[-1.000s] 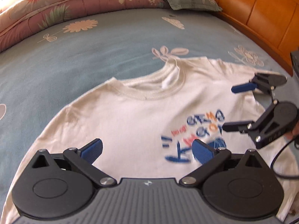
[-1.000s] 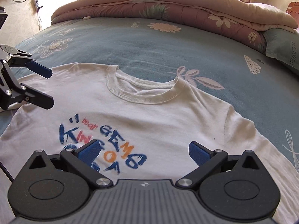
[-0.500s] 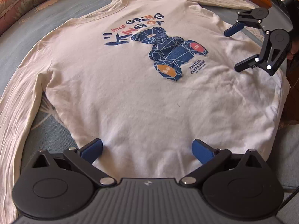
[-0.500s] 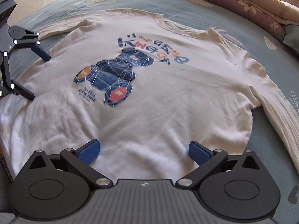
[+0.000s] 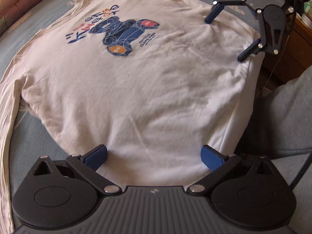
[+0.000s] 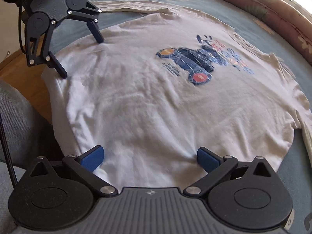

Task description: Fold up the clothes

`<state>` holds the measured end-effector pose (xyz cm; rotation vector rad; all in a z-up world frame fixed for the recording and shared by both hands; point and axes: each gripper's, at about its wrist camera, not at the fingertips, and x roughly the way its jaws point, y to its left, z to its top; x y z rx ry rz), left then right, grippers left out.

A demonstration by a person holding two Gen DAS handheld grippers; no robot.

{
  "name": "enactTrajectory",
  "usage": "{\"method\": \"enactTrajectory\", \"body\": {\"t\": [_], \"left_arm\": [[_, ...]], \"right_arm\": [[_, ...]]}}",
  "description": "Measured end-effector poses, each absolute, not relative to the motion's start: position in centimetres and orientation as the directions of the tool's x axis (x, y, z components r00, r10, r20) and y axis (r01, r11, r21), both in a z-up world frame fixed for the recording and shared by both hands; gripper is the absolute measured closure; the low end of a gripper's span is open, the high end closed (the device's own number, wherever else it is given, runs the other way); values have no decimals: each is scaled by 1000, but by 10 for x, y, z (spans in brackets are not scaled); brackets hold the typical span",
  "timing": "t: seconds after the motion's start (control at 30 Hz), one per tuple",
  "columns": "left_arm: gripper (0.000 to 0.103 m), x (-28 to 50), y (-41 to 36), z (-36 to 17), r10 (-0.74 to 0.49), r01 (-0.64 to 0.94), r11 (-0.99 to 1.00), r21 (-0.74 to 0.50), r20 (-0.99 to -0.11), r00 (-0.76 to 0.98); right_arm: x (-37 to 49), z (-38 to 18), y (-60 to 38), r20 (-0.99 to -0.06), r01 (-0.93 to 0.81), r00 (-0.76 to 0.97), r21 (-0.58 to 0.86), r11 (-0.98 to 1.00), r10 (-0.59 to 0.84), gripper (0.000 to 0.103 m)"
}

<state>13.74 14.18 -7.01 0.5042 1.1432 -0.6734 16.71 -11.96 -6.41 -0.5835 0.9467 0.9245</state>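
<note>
- Bed [image 5: 29, 31] w/ blue flowered sheet carries everything; pink-brown quilt [image 6: 273, 9] bunched along its far edge, beyond the shirt's collar.
- Wood furniture [image 5: 288, 54] just off the bed's edge beside the shirt's hem; grey trouser leg [image 5: 288, 117] of the person near the hem too.
- White long-sleeve shirt [image 5: 136, 89] lies flat, front up, on the bed; blue bear print [image 5: 124, 35] w/ lettering sits toward the collar end. One sleeve [image 5: 7, 117] runs down alongside the body.
- Left gripper [image 5: 154, 154]: jaws wide apart, hold nothing, low over the hem; can't tell if pads touch cloth.
- Right gripper [image 6: 150, 157]: jaws also spread wide, nothing held, over the hem further along. In left view its tips [image 5: 211, 16] seem to rest on the cloth near the hem edge.
- Vs 1 s ago: both grippers were up by the collar, views showing neckline + lettering; now pulled back to the hem, whole shirt in sight. Jaws same width as then.
</note>
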Motion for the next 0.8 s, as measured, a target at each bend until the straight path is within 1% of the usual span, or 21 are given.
{"method": "enactTrajectory", "body": {"t": [0.07,0.17,0.2,0.3,0.37,0.43,0.5,0.6,0.67,0.8], "left_arm": [[2,139,142,-64,-219,697,717,30,-939,265],[2,141,134,-63,-250,693,720,-16,-938,239],[2,140,135,-68,-247,679,733,-40,-946,211],[2,131,146,-72,-221,644,764,-46,-956,193],[2,130,149,-68,-209,649,759,-50,-963,170],[4,136,153,-62,-220,635,768,-80,-965,144],[4,149,153,-54,-229,631,773,-65,-956,183],[4,180,149,-49,-232,624,782,-8,-932,279],[4,204,145,-51,-236,602,799,8,-916,325],[4,232,142,-63,-223,576,817,16,-913,341]], "right_arm": [[168,-59,-126,-891,-854,273,-50,518,363,0],[173,-59,-125,-888,-846,274,-40,532,368,0],[175,-63,-124,-895,-843,262,-31,538,360,0],[173,-68,-134,-889,-845,256,-16,535,379,0],[173,-68,-140,-890,-843,254,-12,538,379,0],[176,-66,-140,-898,-835,246,-4,550,366,0],[181,-61,-135,-900,-838,243,-6,546,363,0],[193,-52,-125,-866,-834,292,-22,552,406,0],[207,-48,-115,-842,-825,324,-28,565,432,0],[230,-54,-102,-829,-814,343,-26,581,443,0]]}}
